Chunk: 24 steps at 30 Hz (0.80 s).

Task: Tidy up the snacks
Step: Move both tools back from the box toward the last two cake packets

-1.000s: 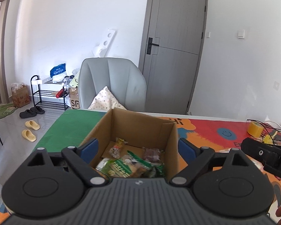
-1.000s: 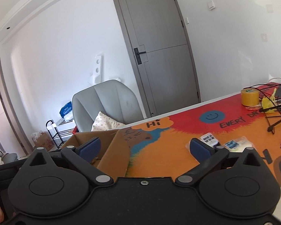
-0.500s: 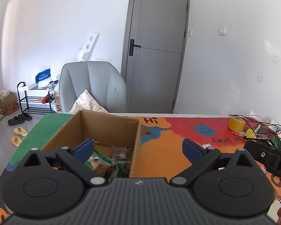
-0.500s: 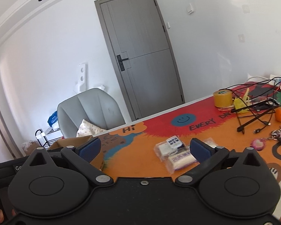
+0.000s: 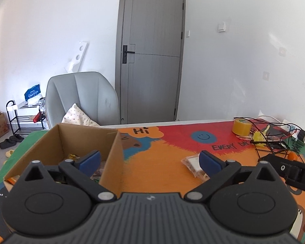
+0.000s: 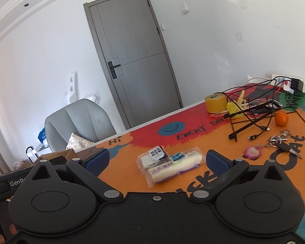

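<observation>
An open cardboard box (image 5: 111, 152) with several snack packets inside stands at the left of the colourful table mat. My left gripper (image 5: 150, 160) is open and empty, its left finger over the box and its right finger near clear-wrapped snack packs (image 5: 190, 162) on the orange mat. In the right wrist view my right gripper (image 6: 155, 161) is open with nothing held; two clear-wrapped snack packs (image 6: 168, 163) lie on the mat just beyond and between its fingers. The box (image 6: 59, 155) shows only as a corner at the left there.
A roll of yellow tape (image 6: 215, 102), tangled black cables (image 6: 252, 109), an orange (image 6: 281, 118), keys (image 6: 282, 142) and a pink charm (image 6: 253, 152) lie at the right of the table. A grey chair (image 5: 81, 99) with a pillow stands behind the table, before a grey door (image 5: 150, 61).
Both views have swung to the right: the box slid from centre to the left, and the snack packs on the mat came into view between the right gripper's fingers. Left jaws spread slightly wider.
</observation>
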Motion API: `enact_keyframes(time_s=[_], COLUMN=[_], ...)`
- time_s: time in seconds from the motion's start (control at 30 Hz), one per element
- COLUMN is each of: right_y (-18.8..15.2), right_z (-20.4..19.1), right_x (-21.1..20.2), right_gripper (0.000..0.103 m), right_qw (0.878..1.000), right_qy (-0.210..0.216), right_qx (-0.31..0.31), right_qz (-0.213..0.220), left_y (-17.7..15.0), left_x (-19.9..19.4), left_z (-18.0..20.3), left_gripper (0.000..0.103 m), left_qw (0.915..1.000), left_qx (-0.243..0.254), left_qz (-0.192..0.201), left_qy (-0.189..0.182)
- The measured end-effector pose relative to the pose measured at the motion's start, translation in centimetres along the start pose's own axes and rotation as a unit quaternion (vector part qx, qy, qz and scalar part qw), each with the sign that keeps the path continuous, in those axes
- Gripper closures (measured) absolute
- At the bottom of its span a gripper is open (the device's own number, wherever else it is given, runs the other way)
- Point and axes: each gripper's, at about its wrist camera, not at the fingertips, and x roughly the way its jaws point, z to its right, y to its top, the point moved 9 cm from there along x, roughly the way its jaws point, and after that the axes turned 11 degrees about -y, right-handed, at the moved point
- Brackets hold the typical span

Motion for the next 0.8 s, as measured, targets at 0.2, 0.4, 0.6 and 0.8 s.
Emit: enact_keyframes(time_s=[0.2,0.4,0.6,0.8], right_y=[-0.7,-1.4,-2.0,-2.4], right_z=[2.3,4.2,4.8,5.0], right_x=[1.2,2.6,4.4,6.5], right_gripper=[0.000,0.000,0.007,0.022], right_qw=[1.000,0.999,0.998,0.997], right_qy=[-0.016,-0.028,-0.025,-0.020], right_qx=[0.012,0.027,0.034,0.038], right_qz=[-0.012,-0.027,-0.047,-0.071], left_y=[-0.8,-1.6,-2.1,-2.0], left_x=[1.8,3.5,5.4,7.5], left_z=[1.2,2.7,4.0,3.8], left_gripper=[0.001,0.001,0.001,0.007], left_qw=[0.9999,0.9994,0.9988,0.9988], left_qx=[-0.001,0.011,0.020,0.009], left_qz=[-0.014,-0.025,-0.032,-0.042], left_qy=[-0.007,-0.019,-0.030,-0.024])
